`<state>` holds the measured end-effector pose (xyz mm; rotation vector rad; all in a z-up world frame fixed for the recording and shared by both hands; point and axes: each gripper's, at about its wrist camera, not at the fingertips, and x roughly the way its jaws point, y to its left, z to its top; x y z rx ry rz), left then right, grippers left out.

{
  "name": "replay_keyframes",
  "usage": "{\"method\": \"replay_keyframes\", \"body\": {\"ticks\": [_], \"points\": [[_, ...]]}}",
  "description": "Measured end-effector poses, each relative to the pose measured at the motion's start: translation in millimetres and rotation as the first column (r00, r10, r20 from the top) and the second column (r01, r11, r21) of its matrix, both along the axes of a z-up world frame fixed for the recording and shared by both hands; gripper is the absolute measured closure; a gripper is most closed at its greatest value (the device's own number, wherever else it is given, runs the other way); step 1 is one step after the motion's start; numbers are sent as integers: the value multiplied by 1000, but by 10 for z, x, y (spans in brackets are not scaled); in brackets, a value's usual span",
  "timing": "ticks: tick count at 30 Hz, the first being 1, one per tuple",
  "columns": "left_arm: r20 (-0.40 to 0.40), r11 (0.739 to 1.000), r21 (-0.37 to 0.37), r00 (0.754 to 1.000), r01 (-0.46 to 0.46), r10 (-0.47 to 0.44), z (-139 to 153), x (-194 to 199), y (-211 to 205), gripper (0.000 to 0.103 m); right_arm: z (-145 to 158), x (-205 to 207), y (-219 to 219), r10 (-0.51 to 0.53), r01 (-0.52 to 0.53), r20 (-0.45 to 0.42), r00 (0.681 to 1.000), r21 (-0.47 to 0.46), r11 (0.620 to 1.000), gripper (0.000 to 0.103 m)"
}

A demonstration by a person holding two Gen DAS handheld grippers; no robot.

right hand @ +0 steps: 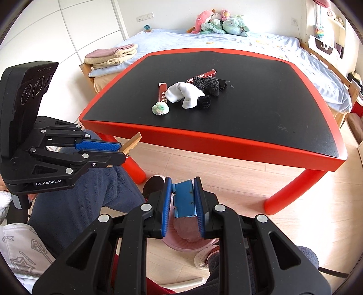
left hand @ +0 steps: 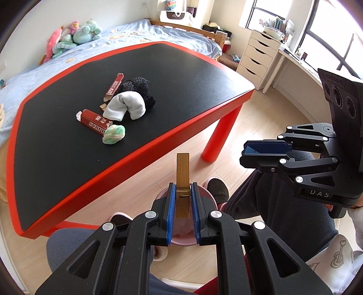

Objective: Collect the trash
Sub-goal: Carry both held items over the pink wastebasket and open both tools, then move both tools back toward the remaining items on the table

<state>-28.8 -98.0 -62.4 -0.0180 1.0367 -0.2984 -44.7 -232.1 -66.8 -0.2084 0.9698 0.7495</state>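
My left gripper is shut on a wooden clothespin, held above a pink bin on the floor; it shows in the right wrist view too. My right gripper is shut on a small blue metal piece over the same pink bin; it also shows in the left wrist view. On the black table lie two red cartons, a green-white crumpled wad, a white sock and black socks.
The table has a red rim and red legs. A bed with plush toys stands behind it. White drawers stand by the window. My knees are below the grippers.
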Motion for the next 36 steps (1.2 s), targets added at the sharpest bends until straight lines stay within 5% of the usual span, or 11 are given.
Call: {"method": "replay_keyframes", "body": {"ticks": [8, 10, 12, 14, 15, 19, 36], "points": [[-7, 1000, -2, 1000, 26, -26, 3, -27, -67, 88, 7, -9, -34, 3, -3, -12, 1000, 11, 1000, 82], [-11, 1000, -1, 1000, 27, -27, -13, -22, -71, 72, -1, 4, -39, -4, 4, -5, 1000, -1, 1000, 66], [-6, 1000, -5, 1000, 11, -11, -26, -14, -46, 44, 2, 8, -68, -16, 16, 0, 1000, 8, 1000, 23], [2, 1000, -14, 1000, -12, 12, -13, -18, -7, 26, 1, 24, -89, -33, 33, 0, 999, 10, 999, 11], [12, 999, -11, 999, -30, 30, -4, -22, 17, 14, -10, 38, -95, -40, 40, -4, 999, 7, 999, 10], [19, 997, -6, 997, -71, 71, 15, -18, 94, 9, -46, 73, -99, -57, 57, -11, 998, -3, 998, 9], [28, 991, 4, 990, -136, 136, 50, -42, 303, 8, -60, 92, -45, -45, 45, -25, 999, 0, 999, 6]]}}
